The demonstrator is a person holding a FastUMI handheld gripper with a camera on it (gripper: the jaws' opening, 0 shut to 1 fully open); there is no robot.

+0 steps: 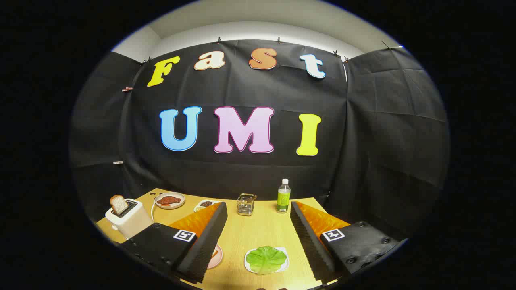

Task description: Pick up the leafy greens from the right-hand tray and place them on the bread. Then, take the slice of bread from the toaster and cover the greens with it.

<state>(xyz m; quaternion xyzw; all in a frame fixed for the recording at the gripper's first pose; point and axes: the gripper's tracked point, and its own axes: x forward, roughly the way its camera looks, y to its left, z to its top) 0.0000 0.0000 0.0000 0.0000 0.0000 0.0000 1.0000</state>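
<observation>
Gripper view. The gripper (258,237) hangs above the near part of the wooden worktop (250,237), jaws spread wide and holding nothing.

Landmark: the leafy greens (266,259). They lie flat on a small white tray (286,257), low between the two fingers and nearer the right one. Nothing touches them; the fingers stand clear to either side and above.

Left of the greens, mostly hidden behind the left finger, the rim of a pale pink plate (217,257) shows with something tan and red on it. This is probably the bottom bread, but too little shows to be sure.

Far left of the greens and further back stands the white toaster (131,217), with a slice of bread (118,204) sticking up out of its slot.

Beyond the greens, toward the booth wall: a round plate of reddish food (169,199), a small dish of dark bits (204,204), a wire-and-glass holder (246,204), and a green-labelled bottle (283,196) standing upright.

Progress, as judged: nothing is done yet. The greens are on their tray, the toaster slice is in the toaster. All steps remain: lower onto the greens and close, carry them left to the bread, then fetch the toaster slice and lay it on top.
</observation>
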